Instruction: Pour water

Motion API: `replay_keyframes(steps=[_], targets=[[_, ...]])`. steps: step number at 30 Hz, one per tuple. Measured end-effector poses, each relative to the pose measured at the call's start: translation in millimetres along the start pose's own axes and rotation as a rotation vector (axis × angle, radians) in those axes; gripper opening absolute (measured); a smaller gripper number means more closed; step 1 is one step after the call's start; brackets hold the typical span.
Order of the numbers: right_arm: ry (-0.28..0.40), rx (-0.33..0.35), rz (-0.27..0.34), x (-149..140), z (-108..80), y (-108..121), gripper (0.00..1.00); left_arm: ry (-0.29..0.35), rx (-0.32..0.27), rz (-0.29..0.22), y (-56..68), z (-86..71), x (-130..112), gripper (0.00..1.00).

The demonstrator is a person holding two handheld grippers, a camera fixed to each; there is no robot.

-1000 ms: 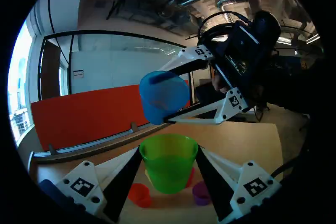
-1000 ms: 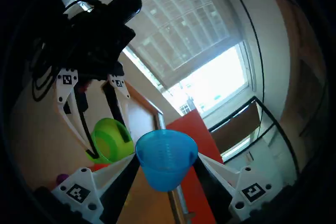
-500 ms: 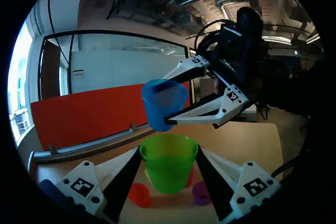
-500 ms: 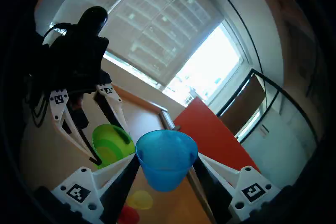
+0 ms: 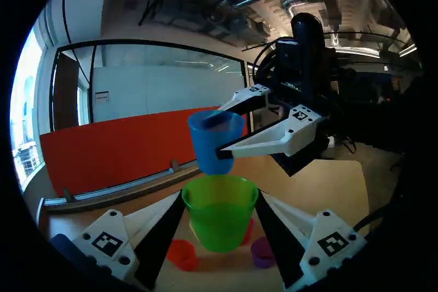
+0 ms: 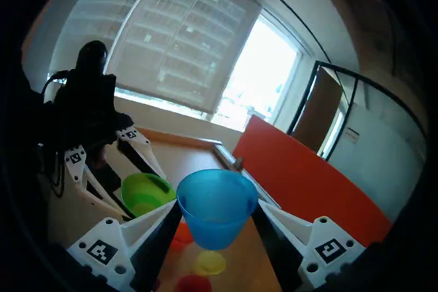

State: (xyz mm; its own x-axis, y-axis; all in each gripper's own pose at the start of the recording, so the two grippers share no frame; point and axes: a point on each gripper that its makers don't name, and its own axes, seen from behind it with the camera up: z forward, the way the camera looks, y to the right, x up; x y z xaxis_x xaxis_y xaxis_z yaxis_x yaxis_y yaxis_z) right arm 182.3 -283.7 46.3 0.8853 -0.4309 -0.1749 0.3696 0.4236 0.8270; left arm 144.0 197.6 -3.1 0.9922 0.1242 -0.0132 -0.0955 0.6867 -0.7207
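Note:
A green cup (image 5: 220, 221) stands upright between the fingers of my left gripper (image 5: 220, 199), which is shut on it; a darker band shows through its lower wall. Just above its rim hangs a blue cup (image 5: 212, 139), nearly upright, with my right gripper (image 5: 219, 132) shut on it from the right. In the right gripper view the blue cup (image 6: 217, 215) sits between the white fingers (image 6: 137, 232) of my right gripper (image 6: 217, 207). The green cup (image 6: 143, 193) is lower left there, held by the left gripper (image 6: 145, 196).
Small cups stand on the wooden table (image 5: 317, 182) below: an orange one (image 5: 182, 253), a purple one (image 5: 263, 252), a yellow one (image 6: 210, 263) and a red one (image 6: 191, 284). An orange wall panel (image 5: 109, 149) runs along the table's far edge.
The right gripper has rolled the blue cup back from a tilt to nearly upright and brought it lower, close over the green cup. The left gripper and green cup have stayed still.

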Motion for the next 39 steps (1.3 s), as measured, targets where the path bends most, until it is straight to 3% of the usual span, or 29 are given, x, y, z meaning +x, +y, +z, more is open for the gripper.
replay_keyframes(steps=[9, 20, 30, 39], targets=[[-0.016, 0.016, 0.157, -5, -1.7, -2, 0.89, -0.004, 0.004, 0.001, -1.8, -1.3, -1, 0.88], [-0.057, 0.033, 0.260, -16, -3.8, -5, 0.89, -0.012, 0.004, -0.025, -6.1, -2.0, -2, 0.88], [-0.107, 0.016, 0.261, -35, -10.7, -1, 0.89, -0.051, -0.004, -0.049, -7.5, -2.1, -12, 0.88], [-0.164, -0.003, 0.283, -68, -22.3, 3, 0.89, -0.110, -0.009, -0.035, -6.8, 1.5, -30, 0.88]])
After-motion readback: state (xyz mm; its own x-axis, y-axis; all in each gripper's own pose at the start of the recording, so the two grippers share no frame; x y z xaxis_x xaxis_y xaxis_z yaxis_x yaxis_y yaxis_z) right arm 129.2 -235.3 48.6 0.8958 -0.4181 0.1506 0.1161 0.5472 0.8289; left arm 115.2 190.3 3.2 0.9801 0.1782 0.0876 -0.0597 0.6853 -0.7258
